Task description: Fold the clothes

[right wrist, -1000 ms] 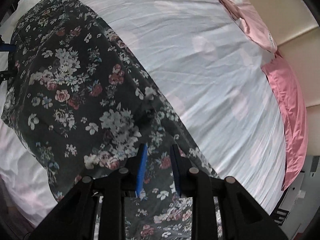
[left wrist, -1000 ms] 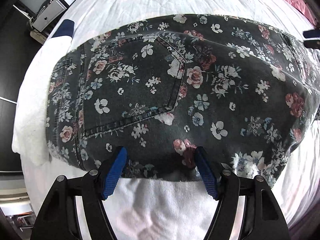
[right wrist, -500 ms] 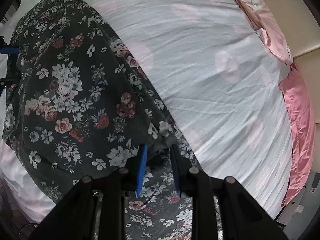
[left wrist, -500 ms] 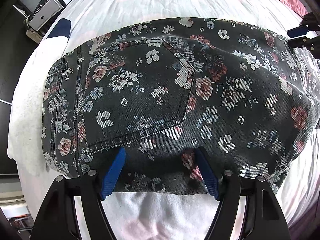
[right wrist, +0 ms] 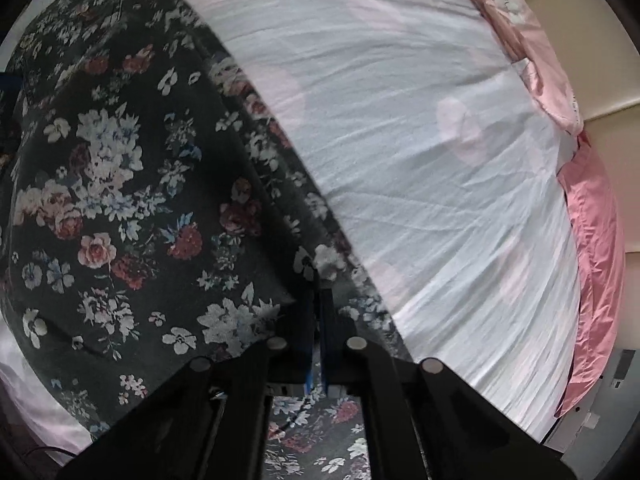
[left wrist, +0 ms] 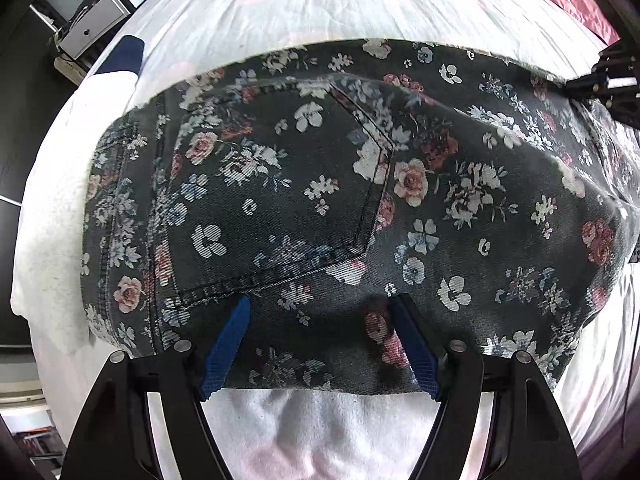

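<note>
Dark floral jeans point(left wrist: 320, 208) lie spread on the white bed, back pocket up. My left gripper point(left wrist: 318, 308) stands open, its blue fingers point(left wrist: 228, 344) resting on the near edge of the jeans with the cloth between them. In the right wrist view the same jeans point(right wrist: 120, 200) fill the left side, and my right gripper point(right wrist: 318, 300) is shut on a raised fold of the leg. The right gripper point(left wrist: 600, 80) also shows at the far right edge of the left wrist view.
A white garment point(left wrist: 56, 208) with a navy cuff point(left wrist: 122, 54) lies under the jeans at the left. White bed sheet point(right wrist: 420, 140) stretches to the right, with pink bedding point(right wrist: 596, 220) along its far edge. A grey cabinet point(left wrist: 92, 26) stands beyond the bed.
My right gripper has closed fully on the jeans fold and lifted it. The left gripper has slid further onto the jeans' near edge, still open.
</note>
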Motion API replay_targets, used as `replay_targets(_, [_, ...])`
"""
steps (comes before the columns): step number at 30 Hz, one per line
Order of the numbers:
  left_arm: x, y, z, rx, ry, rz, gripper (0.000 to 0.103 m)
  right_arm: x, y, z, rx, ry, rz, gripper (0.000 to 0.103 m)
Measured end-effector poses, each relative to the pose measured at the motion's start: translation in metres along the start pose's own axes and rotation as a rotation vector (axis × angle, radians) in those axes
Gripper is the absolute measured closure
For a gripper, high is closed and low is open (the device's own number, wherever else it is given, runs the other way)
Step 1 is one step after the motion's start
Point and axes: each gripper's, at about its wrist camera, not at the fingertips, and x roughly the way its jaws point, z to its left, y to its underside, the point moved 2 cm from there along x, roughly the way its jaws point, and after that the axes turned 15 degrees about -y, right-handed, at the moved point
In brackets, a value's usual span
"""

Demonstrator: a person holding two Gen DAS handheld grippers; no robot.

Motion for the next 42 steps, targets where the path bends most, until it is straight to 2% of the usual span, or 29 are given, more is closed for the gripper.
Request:
replay_targets(2, [-0.003, -0.002, 0.006, -0.022, -0.012, -0.015, 0.028, -0.009, -0.002, -0.009, 0.046, 0.037, -0.041, 0.102])
replay_targets(4, [-0.002, -0.002, 0.009, -0.036, -0.007, -0.013, 0.028, -0.006, -0.008, -0.013, 0.078, 0.050, -0.042, 0.102])
replay_targets(9, [0.005, -0.001, 0.016, -0.062, 0.007, 0.000, 0.028, 0.019, -0.010, -0.003, 0.074, 0.070, 0.019, 0.100])
replay_targets(13, [0.011, 0.003, 0.027, -0.059, -0.004, 0.002, 0.028, -0.010, 0.006, -0.010, 0.139, 0.054, -0.038, 0.096])
replay_targets(15, [0.005, -0.002, 0.021, -0.053, -0.012, 0.000, 0.028, -0.028, 0.024, -0.019, 0.179, 0.070, -0.060, 0.096])
replay_targets(18, [-0.001, -0.005, 0.016, -0.047, -0.016, -0.002, 0.028, -0.044, 0.064, -0.043, 0.246, 0.115, -0.041, 0.096])
replay_targets(24, [-0.015, 0.016, 0.010, -0.049, -0.028, 0.004, 0.028, -0.058, 0.147, -0.099, 0.388, 0.174, 0.020, 0.089])
replay_targets(27, [-0.016, 0.014, 0.003, -0.029, -0.060, 0.000, 0.028, -0.055, 0.170, -0.109, 0.454, 0.130, -0.013, 0.089])
replay_targets(30, [-0.016, 0.005, -0.010, -0.021, -0.079, -0.010, 0.028, -0.046, 0.166, -0.098, 0.459, 0.001, -0.081, 0.089])
replay_targets(31, [-0.015, 0.002, -0.010, -0.022, -0.080, -0.010, 0.028, -0.038, 0.162, -0.094, 0.442, -0.015, -0.080, 0.089])
replay_targets(35, [-0.008, -0.005, -0.003, -0.034, -0.076, -0.005, 0.024, -0.009, 0.151, -0.094, 0.437, -0.013, -0.059, 0.092])
replay_targets(37, [-0.006, -0.007, -0.001, -0.039, -0.075, -0.002, 0.023, -0.005, 0.150, -0.098, 0.446, -0.011, -0.078, 0.092])
replay_targets(42, [-0.003, -0.016, 0.006, -0.037, -0.075, -0.007, 0.023, -0.016, 0.155, -0.105, 0.495, 0.054, -0.121, 0.083])
